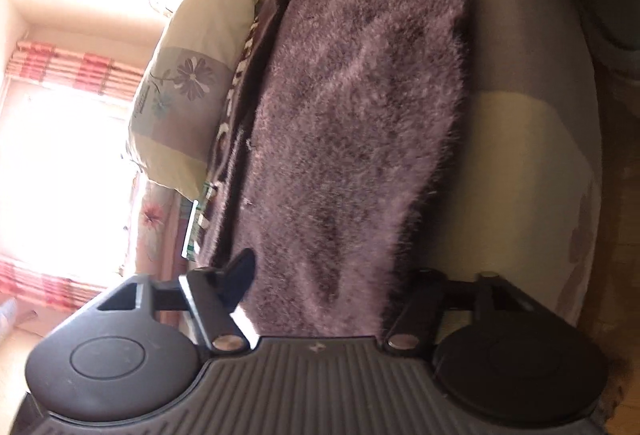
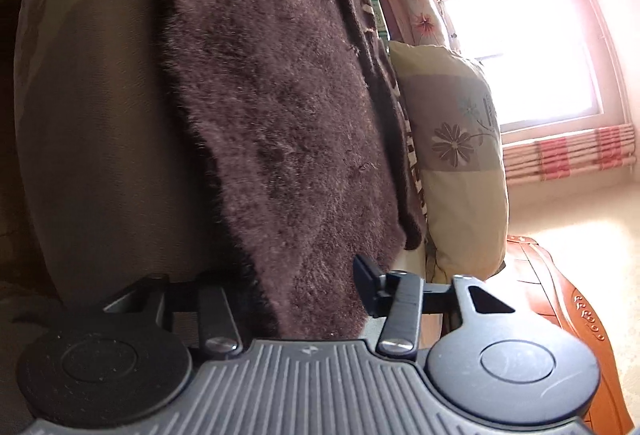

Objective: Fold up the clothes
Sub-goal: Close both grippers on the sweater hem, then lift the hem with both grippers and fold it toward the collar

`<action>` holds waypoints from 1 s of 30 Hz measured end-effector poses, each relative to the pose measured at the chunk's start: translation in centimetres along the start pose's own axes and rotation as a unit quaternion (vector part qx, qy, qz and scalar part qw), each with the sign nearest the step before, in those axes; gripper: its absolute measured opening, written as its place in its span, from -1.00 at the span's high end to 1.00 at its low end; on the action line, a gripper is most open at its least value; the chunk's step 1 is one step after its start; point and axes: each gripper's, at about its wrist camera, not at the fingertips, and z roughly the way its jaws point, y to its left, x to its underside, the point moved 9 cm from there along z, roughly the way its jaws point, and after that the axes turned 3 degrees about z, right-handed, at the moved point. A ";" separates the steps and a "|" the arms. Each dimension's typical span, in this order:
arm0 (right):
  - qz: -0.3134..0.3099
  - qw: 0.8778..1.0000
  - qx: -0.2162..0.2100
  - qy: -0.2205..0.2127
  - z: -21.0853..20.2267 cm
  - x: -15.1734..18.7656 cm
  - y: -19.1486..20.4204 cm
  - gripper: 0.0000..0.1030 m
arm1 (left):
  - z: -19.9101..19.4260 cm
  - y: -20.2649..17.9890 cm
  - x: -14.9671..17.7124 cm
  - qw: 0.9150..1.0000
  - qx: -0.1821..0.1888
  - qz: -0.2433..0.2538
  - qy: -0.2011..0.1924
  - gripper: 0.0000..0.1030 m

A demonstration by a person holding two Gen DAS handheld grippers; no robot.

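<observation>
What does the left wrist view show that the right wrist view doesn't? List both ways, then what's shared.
Left only: the left gripper, closed on the sweater edge, and a pale sheet patch. Right only: the right gripper, also closed on the sweater, and a clear window frame. Both: sweater, flowered pillow, red curtains.
</observation>
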 end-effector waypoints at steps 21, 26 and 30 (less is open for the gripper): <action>0.036 0.999 0.011 -0.023 -0.9 -1.7 -4.5 0.82 | -0.2 4.0 -0.4 1.000 0.004 -0.004 -0.015 0.84; 0.048 0.998 0.034 -0.027 0.7 -2.8 -7.5 0.82 | 1.4 7.5 -0.9 0.999 -0.020 -0.027 -0.023 0.84; 0.052 0.997 0.049 -0.030 2.4 -3.6 -9.4 0.82 | 3.0 9.6 -1.2 0.998 -0.038 -0.038 -0.030 0.84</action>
